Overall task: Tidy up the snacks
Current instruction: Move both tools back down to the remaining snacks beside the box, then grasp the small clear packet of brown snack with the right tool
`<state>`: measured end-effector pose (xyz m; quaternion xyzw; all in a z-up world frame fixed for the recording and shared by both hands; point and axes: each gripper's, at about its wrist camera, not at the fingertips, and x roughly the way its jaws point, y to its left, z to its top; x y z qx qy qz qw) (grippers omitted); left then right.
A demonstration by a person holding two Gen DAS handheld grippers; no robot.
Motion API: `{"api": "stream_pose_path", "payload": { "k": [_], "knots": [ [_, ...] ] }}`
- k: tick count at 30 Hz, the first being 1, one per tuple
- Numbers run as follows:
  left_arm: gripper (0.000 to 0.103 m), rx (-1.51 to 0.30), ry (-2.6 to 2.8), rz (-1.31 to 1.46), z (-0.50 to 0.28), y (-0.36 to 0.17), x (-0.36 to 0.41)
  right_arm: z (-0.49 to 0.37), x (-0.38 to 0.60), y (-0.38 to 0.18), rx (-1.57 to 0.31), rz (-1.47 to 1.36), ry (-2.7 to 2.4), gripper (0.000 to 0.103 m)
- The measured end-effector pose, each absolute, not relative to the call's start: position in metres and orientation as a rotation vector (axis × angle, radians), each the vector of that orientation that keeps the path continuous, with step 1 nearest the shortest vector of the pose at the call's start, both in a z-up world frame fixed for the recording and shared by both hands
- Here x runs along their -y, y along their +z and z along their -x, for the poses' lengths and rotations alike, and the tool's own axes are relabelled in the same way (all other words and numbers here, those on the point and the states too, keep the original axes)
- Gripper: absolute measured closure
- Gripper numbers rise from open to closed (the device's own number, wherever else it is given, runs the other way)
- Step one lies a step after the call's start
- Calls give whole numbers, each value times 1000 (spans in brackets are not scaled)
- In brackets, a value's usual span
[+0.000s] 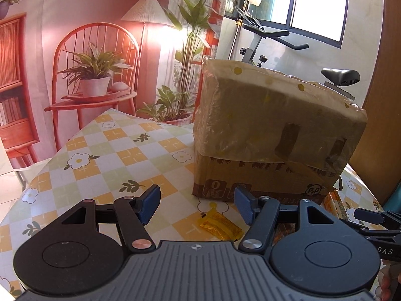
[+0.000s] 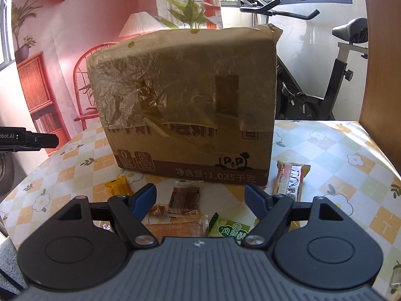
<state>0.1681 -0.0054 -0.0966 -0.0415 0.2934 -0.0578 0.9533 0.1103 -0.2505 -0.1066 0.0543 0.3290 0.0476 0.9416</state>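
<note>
Snacks (image 2: 185, 198) in wrappers lie scattered on the checked, flowered surface (image 1: 105, 150) just before a taped cardboard box (image 2: 190, 105). Left gripper (image 1: 198, 200) fingers (image 1: 150, 200) stand wide, holding nothing, above a yellow packet (image 1: 220, 225). Right gripper (image 2: 200, 200) fingers (image 2: 145, 197) also stand wide and empty over a brown packet (image 2: 185, 198) and a green one (image 2: 231, 229). An exercise bike (image 2: 325, 75) and window (image 1: 313, 7) stand behind.
</note>
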Motion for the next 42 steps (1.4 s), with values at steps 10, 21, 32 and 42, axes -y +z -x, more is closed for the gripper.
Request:
{"api": "stream_pose_path", "payload": {
  "k": [10,21,32,42],
  "knots": [
    [36,-615,-141,71,-168,-106,11,-108,244,-117,-705,-74,110,23],
    [36,-645,-159,58,-168,-114,14,-104,246,-129,-739,-81,117,23],
    [36,-682,-148,72,-171,-122,10,-102,243,-142,-787,-71,142,23],
    [36,-707,-163,75,-175,-129,11,-107,235,-140,-775,-27,164,25]
  ]
}}
